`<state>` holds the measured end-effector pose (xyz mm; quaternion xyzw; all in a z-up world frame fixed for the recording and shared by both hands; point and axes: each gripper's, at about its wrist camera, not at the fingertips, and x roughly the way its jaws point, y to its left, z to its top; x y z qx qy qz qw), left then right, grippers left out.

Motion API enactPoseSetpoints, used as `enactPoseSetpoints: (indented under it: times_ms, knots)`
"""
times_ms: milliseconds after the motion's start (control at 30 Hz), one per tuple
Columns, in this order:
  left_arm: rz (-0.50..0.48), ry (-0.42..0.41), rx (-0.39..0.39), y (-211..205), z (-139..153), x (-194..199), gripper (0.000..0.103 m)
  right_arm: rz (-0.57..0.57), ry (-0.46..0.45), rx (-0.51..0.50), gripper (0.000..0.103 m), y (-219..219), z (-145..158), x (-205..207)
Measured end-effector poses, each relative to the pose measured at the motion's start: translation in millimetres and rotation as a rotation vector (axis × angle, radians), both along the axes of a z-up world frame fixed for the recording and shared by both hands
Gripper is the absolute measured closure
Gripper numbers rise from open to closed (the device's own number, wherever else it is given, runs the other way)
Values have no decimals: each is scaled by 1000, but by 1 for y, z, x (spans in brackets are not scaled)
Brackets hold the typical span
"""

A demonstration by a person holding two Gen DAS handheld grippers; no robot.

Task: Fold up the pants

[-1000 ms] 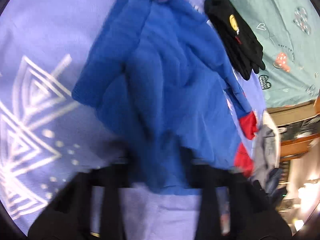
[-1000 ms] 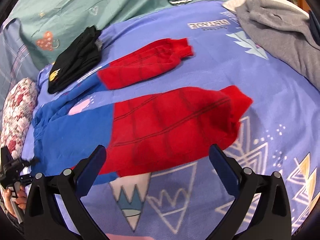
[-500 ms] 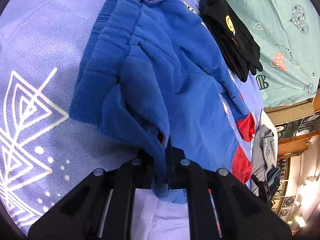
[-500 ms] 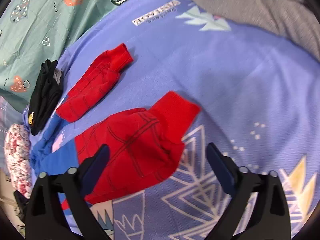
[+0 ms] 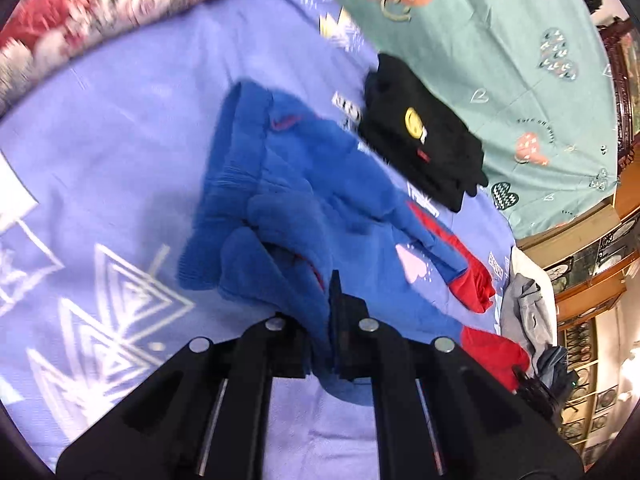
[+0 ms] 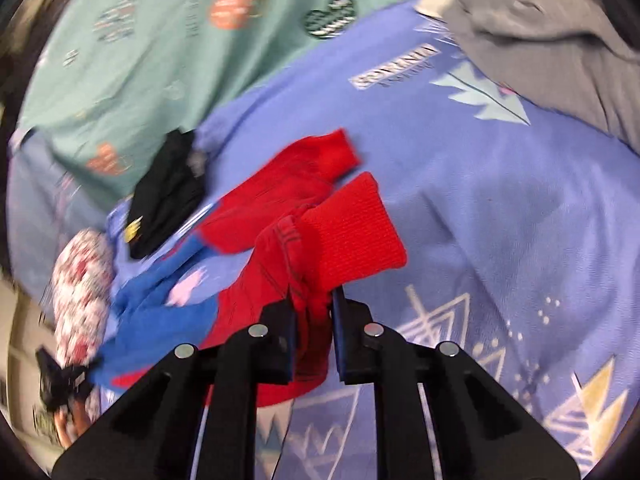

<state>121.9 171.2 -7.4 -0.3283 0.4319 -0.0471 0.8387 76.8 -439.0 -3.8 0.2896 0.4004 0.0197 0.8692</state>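
Pinching pants (image 5: 320, 216) waistband, left gripper (image 5: 320, 344), right gripper (image 6: 314, 336) clamping red cuff

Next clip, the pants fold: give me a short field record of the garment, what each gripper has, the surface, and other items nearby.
garment: blue fleece pants with red lower legs, spread on the bed
left gripper: shut on the blue waist end
right gripper: jaws just closed on the near red leg by its ribbed cuff
surface: lilac patterned bedsheet
nearby: folded black garment; grey garment; floral pillow
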Motion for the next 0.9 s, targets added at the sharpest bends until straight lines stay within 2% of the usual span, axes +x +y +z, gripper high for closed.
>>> enactPoseSetpoints:
  times_ms: [67,133,267,300,333,367,400,433,533,600,633,667,700,733,800,867,900]
  knots:
    - [2,2,15,8,4,-12,97,57,5,10,87,9,3,-16]
    - [1,26,31,14,-2,-24,97,96,60,10,86,18,-9,-31]
    - [-10,119,29,24,-39,-45,96,99,211,4,84,25,-52,-52]
    - [-8,148,42,26,-47,-47,91,94,241,6,79,25,-61,-54]
    - [5,182,66,28,-53,-48,80,82,231,27,74,22,-66,-57]
    - [30,212,97,33,-57,-50,73,66,224,40,69,19,-64,-59]
    - [56,213,116,38,-57,-53,57,48,227,39,54,17,-63,-59]
    - [77,205,128,41,-54,-55,49,8,228,15,41,13,-57,-59]
    - [166,146,219,53,-34,-65,41,-28,170,-20,36,9,-41,-57]
    - [174,125,236,52,-25,-66,36,-24,174,-14,36,12,-43,-51]
    - [168,118,241,50,-23,-65,36,-25,184,-20,38,14,-46,-49]
    - [152,109,248,45,-20,-64,35,-26,191,-25,46,17,-49,-46]
    - [135,105,257,40,-19,-62,33,-30,189,-29,80,18,-51,-45]
    - [126,105,265,35,-19,-59,33,-28,173,-36,89,19,-50,-43]
    - [99,110,300,22,-22,-51,32,-37,126,-61,90,20,-44,-47]
    - [74,133,352,11,-31,-47,32,-67,95,-156,94,21,-35,-51]
    - [70,151,378,4,-36,-40,32,-87,113,-206,93,19,-34,-52]
